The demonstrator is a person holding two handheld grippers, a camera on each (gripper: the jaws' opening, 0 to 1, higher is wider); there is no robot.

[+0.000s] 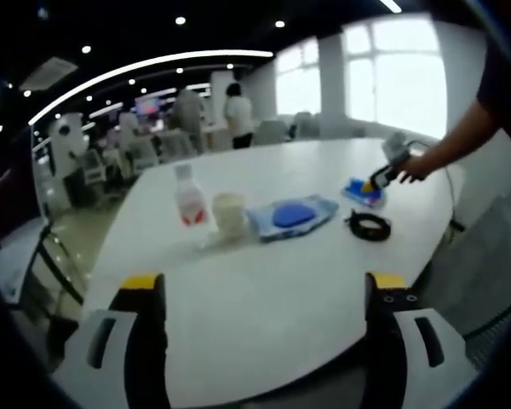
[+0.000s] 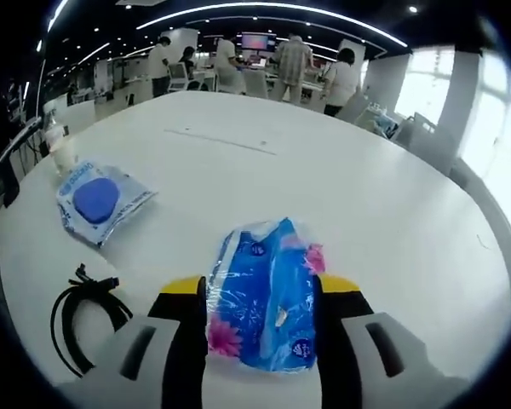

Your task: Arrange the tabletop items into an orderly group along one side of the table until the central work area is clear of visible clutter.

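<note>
On the white oval table (image 1: 264, 290), from left to right, stand a clear plastic bottle with a red label (image 1: 189, 198), a cream cup (image 1: 228, 211), a flat clear pouch holding a blue pad (image 1: 291, 215) and a coiled black cable (image 1: 370, 225), loosely lined up. The left gripper (image 1: 264, 332) hangs wide open, empty. The right gripper (image 2: 260, 328) clasps a blue floral tissue pack (image 2: 262, 294), apparently not yet placed; grouping looks partway done
</note>
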